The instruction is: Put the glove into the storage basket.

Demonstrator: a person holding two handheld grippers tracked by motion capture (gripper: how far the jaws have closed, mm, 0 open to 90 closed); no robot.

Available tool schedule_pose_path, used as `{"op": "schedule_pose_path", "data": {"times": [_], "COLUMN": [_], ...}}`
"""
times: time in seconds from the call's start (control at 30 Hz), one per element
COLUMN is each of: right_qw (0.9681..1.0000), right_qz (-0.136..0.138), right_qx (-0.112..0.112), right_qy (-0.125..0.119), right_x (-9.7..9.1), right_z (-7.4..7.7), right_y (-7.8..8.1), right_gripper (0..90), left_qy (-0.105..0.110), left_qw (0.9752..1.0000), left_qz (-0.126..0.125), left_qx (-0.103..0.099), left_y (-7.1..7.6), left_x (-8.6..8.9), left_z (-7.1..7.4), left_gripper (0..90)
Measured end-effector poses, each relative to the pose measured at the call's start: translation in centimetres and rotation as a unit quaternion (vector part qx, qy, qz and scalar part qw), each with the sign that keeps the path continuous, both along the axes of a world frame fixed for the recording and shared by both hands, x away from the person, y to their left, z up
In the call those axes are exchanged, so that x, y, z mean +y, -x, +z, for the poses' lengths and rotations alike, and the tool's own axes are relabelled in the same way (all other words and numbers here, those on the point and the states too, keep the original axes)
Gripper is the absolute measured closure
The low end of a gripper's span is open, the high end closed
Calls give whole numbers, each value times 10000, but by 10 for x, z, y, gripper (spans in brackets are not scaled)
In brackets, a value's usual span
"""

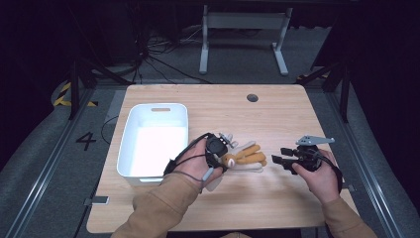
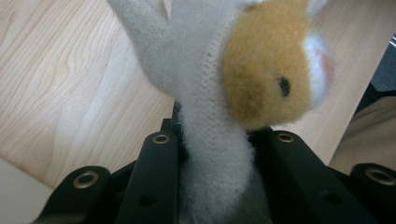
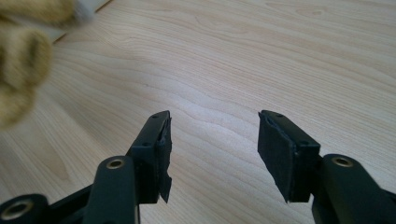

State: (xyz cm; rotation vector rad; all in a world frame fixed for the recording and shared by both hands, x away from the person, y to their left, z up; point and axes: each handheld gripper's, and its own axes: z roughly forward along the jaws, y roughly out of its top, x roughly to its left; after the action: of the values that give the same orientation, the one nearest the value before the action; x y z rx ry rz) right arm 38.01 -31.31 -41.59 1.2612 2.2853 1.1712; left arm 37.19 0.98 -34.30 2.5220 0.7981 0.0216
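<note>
A plush toy (image 1: 243,157) with a white body and tan head and limbs hangs just above the wooden table (image 1: 277,114), near its middle. My left gripper (image 1: 220,150) is shut on it. In the left gripper view the black jaws press on the toy's white body (image 2: 205,116), and its tan head (image 2: 266,70) sits at the upper right. To the right of the toy, my right gripper (image 1: 277,159) is held low over the table and points at it. Its jaws stand open with bare wood between them (image 3: 212,140). The toy's tan limbs (image 3: 18,60) blur at the left edge of the right gripper view.
A white plastic bin (image 1: 130,124) with nothing in it stands on the left part of the table, close to my left hand. A round cable hole (image 1: 252,97) lies near the far edge. A white desk frame (image 1: 242,29) and cables sit on the floor beyond.
</note>
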Motion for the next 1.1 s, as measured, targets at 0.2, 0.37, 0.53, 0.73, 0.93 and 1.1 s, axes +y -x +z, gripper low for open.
{"op": "schedule_pose_path", "data": {"times": [0.2, 0.37, 0.53, 0.73, 0.93, 1.1], "right_qw": [10000, 10000, 9999, 9998, 9997, 9997], "right_qz": [7, 24, 84, 112, 108, 73], "right_qx": [66, 85, 125, 185, 206, 220], "right_qy": [8, -18, -43, -13, 1, -4], "right_x": [0, 1, 4, 7, 8, 6], "right_z": [-3, -4, -4, -8, -10, -11], "right_y": [-5, -10, -16, -24, -25, -26], "right_gripper": [457, 457, 453, 452, 451, 450], "left_qy": [69, 130, 121, 158, 235, 296], "left_qw": [9997, 9988, 9969, 9939, 9894, 9850], "left_qz": [235, 466, 778, 1094, 1434, 1702], "left_qx": [40, 32, -22, -16, -12, -65], "left_y": [-2, -6, -7, -11, -18, -23], "left_x": [11, 25, 44, 64, 84, 99], "left_z": [16, 31, 41, 45, 49, 52], "left_gripper": [740, 739, 736, 733, 733, 733]}}
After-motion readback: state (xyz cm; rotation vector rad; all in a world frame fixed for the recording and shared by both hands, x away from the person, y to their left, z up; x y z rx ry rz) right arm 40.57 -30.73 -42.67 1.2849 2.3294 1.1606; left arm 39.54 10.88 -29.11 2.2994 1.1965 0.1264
